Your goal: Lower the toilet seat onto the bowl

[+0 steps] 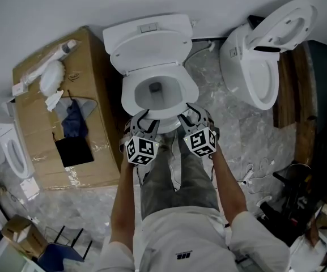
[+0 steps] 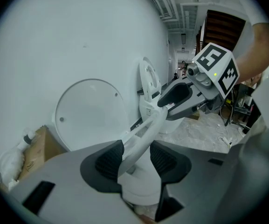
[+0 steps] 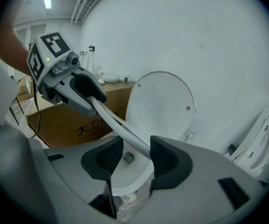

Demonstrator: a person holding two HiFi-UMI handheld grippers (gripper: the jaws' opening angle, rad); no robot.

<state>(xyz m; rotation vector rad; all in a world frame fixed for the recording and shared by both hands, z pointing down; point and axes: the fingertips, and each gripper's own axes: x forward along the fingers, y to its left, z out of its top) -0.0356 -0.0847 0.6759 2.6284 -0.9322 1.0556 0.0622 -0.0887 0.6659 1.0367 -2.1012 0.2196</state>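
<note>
The white toilet stands ahead with its lid upright against the tank. The toilet seat hangs low over the bowl, held at its front rim. My left gripper is shut on the front left of the seat; the ring fills the gap between its pads. My right gripper sits at the front right. There the ring lies against one pad, with a gap to the other, so it is open. Each gripper shows in the other's view: right gripper, left gripper.
A torn cardboard box with a brush and rags on it stands close to the toilet's left. A second toilet with its seat up is to the right. Cables lie on the marbled floor at right. Another white fixture sits far left.
</note>
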